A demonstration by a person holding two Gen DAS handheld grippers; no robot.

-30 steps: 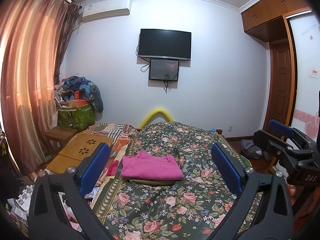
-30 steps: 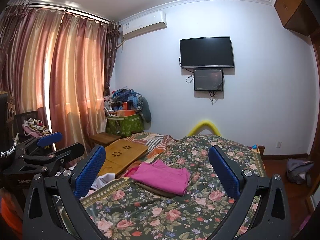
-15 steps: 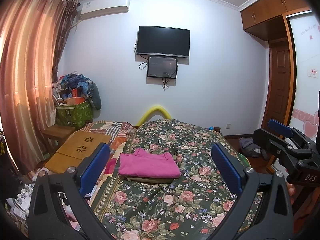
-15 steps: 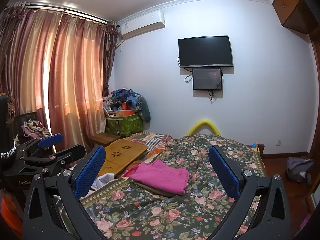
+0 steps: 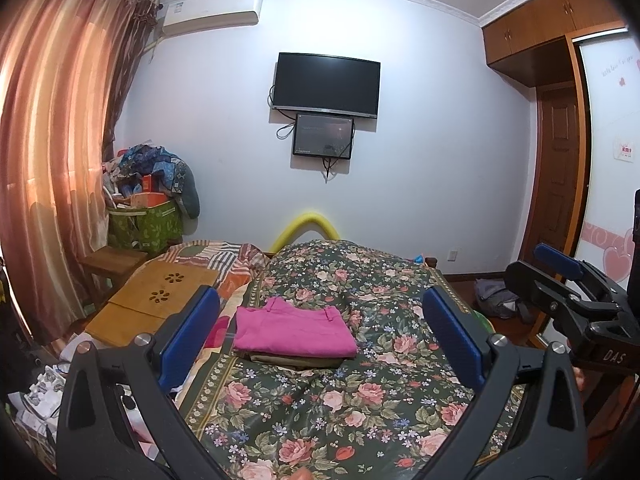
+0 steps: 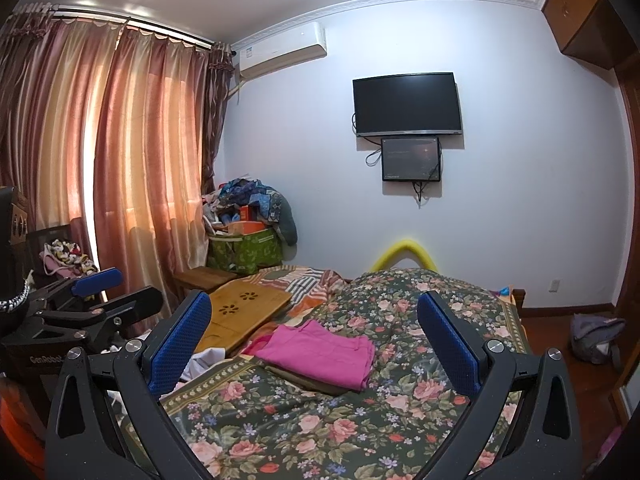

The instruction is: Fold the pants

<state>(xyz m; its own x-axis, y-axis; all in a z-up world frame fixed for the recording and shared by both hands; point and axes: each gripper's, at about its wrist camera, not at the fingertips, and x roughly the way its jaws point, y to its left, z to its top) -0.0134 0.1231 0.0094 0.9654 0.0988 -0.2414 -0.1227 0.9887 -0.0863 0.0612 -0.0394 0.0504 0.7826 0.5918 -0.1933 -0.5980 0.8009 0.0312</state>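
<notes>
Pink pants (image 5: 292,330) lie folded in a neat rectangle on top of a folded olive-brown garment (image 5: 296,361) on the floral bedspread (image 5: 360,400). They also show in the right wrist view (image 6: 320,350). My left gripper (image 5: 320,334) is open and empty, held above the bed well short of the pile. My right gripper (image 6: 314,344) is open and empty too, likewise back from the pile. Each gripper shows at the edge of the other's view: the right one (image 5: 576,284), the left one (image 6: 92,292).
A wooden lap table (image 5: 156,300) lies on the bed's left side by a striped blanket (image 5: 224,252). A green bin (image 5: 146,226) heaped with clothes stands by the curtain. A TV (image 5: 326,84) hangs on the far wall. A bag (image 5: 500,300) lies on the floor right.
Both grippers stay open and empty. The left view has tilted slightly, so the pile sits a little lower and more to the left in frame. The pants have not moved.
</notes>
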